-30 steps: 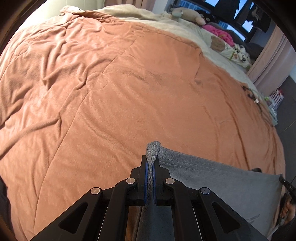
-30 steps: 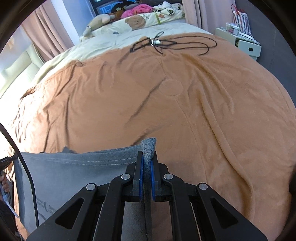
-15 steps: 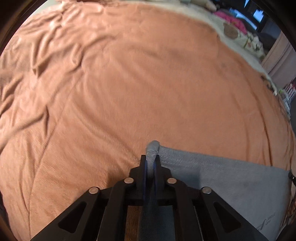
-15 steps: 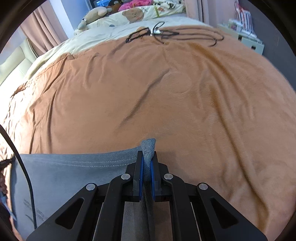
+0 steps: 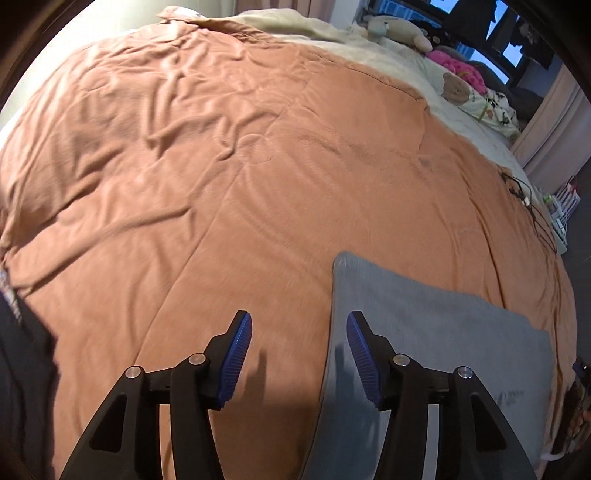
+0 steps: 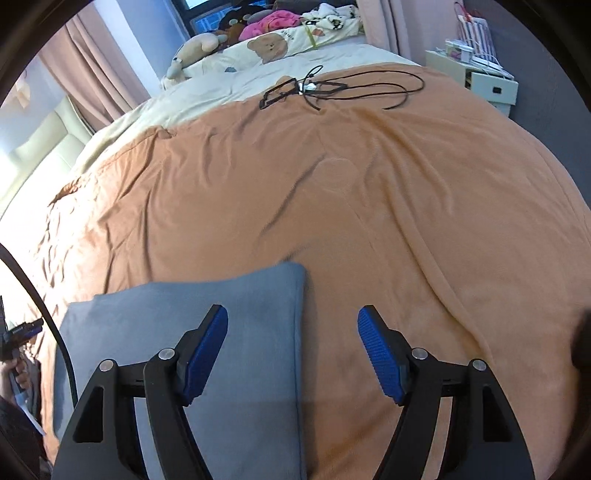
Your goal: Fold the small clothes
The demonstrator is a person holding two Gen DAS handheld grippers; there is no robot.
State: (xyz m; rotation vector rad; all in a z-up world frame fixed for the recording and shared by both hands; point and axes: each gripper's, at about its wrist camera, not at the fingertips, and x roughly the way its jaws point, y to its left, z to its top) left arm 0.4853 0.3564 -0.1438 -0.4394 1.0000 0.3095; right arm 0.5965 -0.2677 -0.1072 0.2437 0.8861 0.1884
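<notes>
A grey garment [image 5: 436, 332] lies flat on the orange blanket [image 5: 258, 166] near the bed's front edge. My left gripper [image 5: 299, 350] is open and empty, hovering above the garment's left edge, its right finger over the cloth. In the right wrist view the same garment [image 6: 221, 310] lies flat at lower left. My right gripper [image 6: 291, 350] is open and empty above the garment's right edge, its left finger over the cloth.
A black cable [image 6: 332, 88] lies on the blanket at the far side. Stuffed toys and pillows [image 6: 266, 44] sit at the head of the bed. A white bedside cabinet [image 6: 484, 77] stands at the right. A cream sheet [image 5: 295, 26] shows beyond the blanket.
Both grippers were shut on the garment's corners. Both have opened and let go. The garment now lies flat on the blanket and the grippers have lifted above it.
</notes>
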